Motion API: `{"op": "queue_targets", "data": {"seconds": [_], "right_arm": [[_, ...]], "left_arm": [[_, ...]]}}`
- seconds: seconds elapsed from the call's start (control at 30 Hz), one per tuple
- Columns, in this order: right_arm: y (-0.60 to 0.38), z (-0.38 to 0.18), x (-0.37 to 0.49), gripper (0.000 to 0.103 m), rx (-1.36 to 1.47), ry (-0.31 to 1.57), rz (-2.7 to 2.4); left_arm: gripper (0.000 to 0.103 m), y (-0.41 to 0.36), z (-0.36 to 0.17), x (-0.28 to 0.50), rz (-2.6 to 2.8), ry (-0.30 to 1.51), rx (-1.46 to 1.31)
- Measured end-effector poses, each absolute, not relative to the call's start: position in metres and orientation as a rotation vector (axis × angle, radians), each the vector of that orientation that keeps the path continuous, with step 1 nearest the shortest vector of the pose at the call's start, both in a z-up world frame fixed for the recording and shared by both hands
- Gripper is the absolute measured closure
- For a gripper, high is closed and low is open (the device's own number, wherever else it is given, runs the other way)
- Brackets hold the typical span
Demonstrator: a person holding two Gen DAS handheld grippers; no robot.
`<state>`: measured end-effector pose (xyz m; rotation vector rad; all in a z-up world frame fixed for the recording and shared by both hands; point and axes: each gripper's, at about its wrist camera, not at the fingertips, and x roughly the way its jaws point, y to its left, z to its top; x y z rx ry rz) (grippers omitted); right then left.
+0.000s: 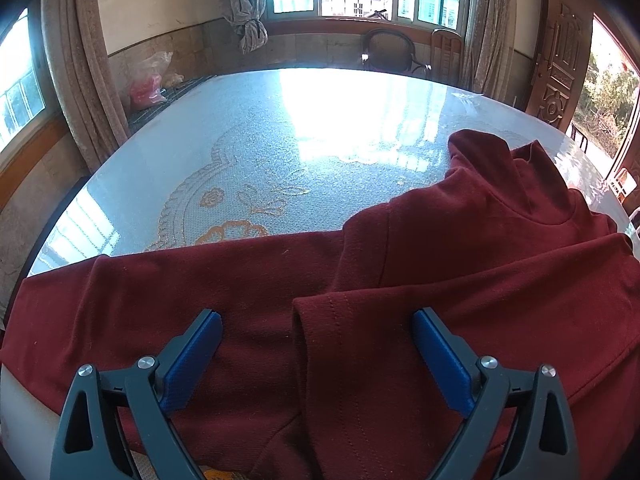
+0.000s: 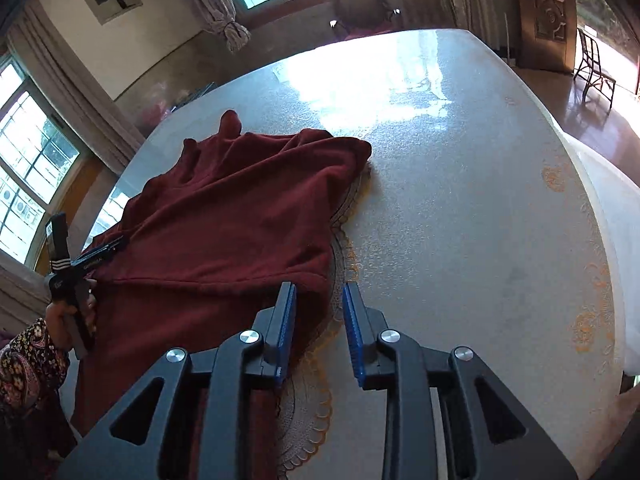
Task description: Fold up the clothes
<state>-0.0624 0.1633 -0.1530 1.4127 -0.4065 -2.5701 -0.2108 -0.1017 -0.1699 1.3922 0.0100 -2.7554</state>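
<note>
Currently the dark red garment lies spread on the worktop, toward its near edge, one cuffed sleeve folded across the body. Left tongs hang just above the garment, jaws wide apart, sleeve cuff between them but untouched. Right tongs sit at the garment's right edge, jaws narrowly apart, gripping nothing; worktop shows in the gap. Person's hand, patterned sleeve, holds the left tool beside the garment.

— Where is there room to pass?
— The round table lies bare right of the maroon garment.
— What blocks?
— The garment's bunched folds, and the left gripper at its left edge.
</note>
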Motion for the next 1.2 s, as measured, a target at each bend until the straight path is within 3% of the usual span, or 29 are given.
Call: {"op": "queue_targets", "data": {"seconds": [0.13, 0.33, 0.37, 0.53, 0.63, 0.77, 0.93, 1.03, 1.07, 1.2], "right_arm": [[0.155, -0.165, -0.075, 0.076, 1.541, -0.354, -2.55], [0.155, -0.172, -0.078, 0.077, 1.502, -0.472, -2.538], [0.153, -0.174, -0.08, 0.096, 1.52, -0.46, -2.534], [0.165, -0.163, -0.07, 0.096, 1.548, -0.439, -2.62], [0.179, -0.175, -0.068, 0.096, 1.544, -0.576, -2.617], [0.183, -0.175, -0.059, 0.081, 1.492, -0.676, -2.602], [0.172, -0.174, -0.027, 0.08, 1.507, -0.651, -2.522], [0.155, -0.186, -0.009, 0.08, 1.594, -0.621, -2.425], [0.152, -0.189, -0.002, 0.08, 1.614, -0.615, -2.41], [0.148, -0.206, 0.031, 0.08, 1.64, -0.789, -2.299]], "left_arm": [[0.003, -0.101, -0.17, -0.211, -2.752, 0.007, 1.391], [0.002, -0.1, -0.17, -0.212, -2.747, 0.013, 1.392], [0.002, -0.1, -0.17, -0.212, -2.746, 0.014, 1.391], [0.0, -0.099, -0.17, -0.212, -2.747, 0.011, 1.394], [0.0, -0.099, -0.169, -0.212, -2.751, 0.009, 1.399], [0.0, -0.099, -0.169, -0.212, -2.75, 0.012, 1.4], [0.0, -0.099, -0.169, -0.211, -2.757, 0.02, 1.398], [0.013, -0.094, -0.164, -0.206, -2.774, 0.046, 1.411], [0.022, -0.091, -0.161, -0.204, -2.78, 0.055, 1.419], [0.024, -0.054, -0.134, -0.183, -2.931, 0.087, 1.37]]}}
